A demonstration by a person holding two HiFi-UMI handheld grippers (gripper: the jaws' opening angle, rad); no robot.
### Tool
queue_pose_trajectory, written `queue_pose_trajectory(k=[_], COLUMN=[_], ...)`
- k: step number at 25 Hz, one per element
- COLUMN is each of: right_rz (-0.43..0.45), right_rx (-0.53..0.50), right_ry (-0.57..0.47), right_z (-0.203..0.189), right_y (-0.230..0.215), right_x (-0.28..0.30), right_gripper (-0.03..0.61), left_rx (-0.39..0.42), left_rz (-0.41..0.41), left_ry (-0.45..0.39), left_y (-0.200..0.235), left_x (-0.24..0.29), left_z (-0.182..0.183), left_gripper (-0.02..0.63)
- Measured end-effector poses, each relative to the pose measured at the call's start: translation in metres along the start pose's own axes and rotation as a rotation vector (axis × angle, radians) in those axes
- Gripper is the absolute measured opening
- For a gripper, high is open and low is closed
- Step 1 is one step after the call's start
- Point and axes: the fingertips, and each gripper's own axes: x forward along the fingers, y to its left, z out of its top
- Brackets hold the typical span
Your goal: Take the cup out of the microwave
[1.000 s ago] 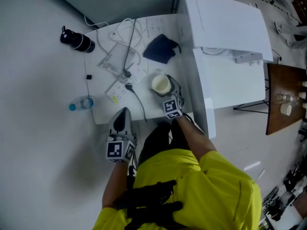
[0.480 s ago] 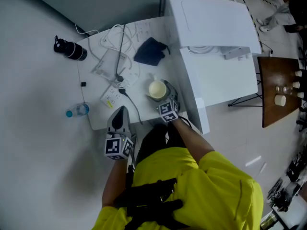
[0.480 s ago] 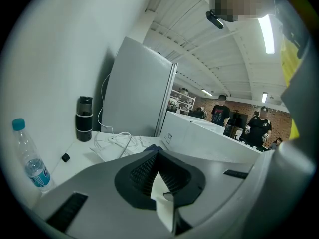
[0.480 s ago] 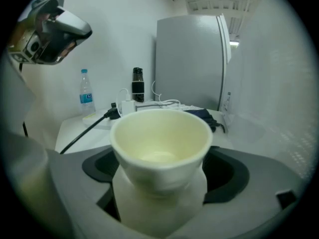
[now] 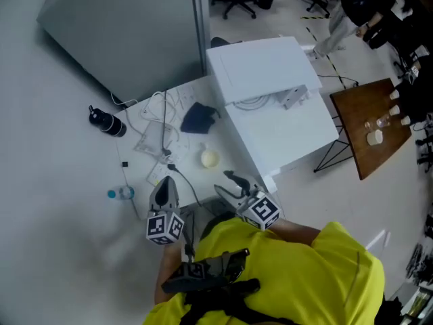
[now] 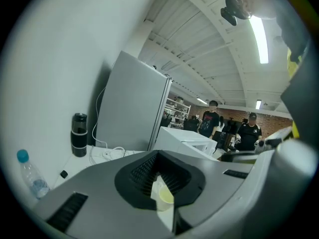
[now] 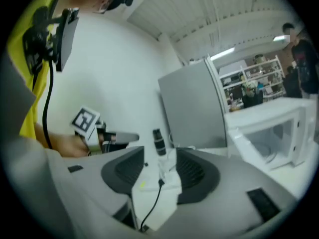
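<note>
The pale cup [image 5: 210, 158] stands by itself on the white table [image 5: 183, 97], just in front of the white microwave [image 5: 270, 100]. My right gripper [image 5: 222, 181] hangs over the table's near edge, clear of the cup. It is open, its jaws have just been closing, and nothing is between them. In the right gripper view [image 7: 167, 158] only table and cable show through the gap, and the microwave [image 7: 271, 133] shows its open cavity. My left gripper [image 5: 167, 183] is shut and empty at the near left corner. In the left gripper view the cup [image 6: 164, 197] shows beyond it.
On the table lie a dark blue cloth [image 5: 198, 119], white cables with a power strip [image 5: 161, 144] and a black flask [image 5: 106, 122]. A water bottle [image 5: 120, 193] lies left of the table. A brown table [image 5: 375, 124] is at the right, and people stand behind the microwave.
My right gripper has let go of the cup and pulled back and up toward the person, with its jaws narrower. The cup stays on the table. The left gripper has risen a little.
</note>
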Motion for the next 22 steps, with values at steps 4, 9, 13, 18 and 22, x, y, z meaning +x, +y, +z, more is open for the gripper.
queue_pose_trajectory(k=[4,9,13,18,22], right_rz=[-0.104,-0.156,-0.159,-0.171,-0.170], right_rx=[-0.051,-0.080,-0.138,-0.111,-0.103], right_ry=[-0.193,-0.309,-0.337,-0.331,-0.329], right_z=[0.109,0.176,0.188,0.186,0.186], right_y=[-0.015,-0.015,-0.010,-0.019,-0.027], right_x=[-0.036,-0.074,-0.090,-0.096,-0.094], right_gripper=[0.040,0.003,0.003,0.003,0.003], left_rx=[0.036,0.101,0.130,0.129,0.132], left_rz=[-0.013,-0.090,-0.122,-0.125,-0.128], left_ry=[-0.059,-0.144,-0.180,-0.190,-0.190], left_y=[-0.018,-0.050,-0.066,-0.073,-0.076], left_x=[-0.024,-0.046,-0.051,-0.058,-0.056], left_z=[0.048,0.104,0.128,0.139,0.141], left_gripper=[-0.006,-0.006,-0.006,-0.006,-0.006])
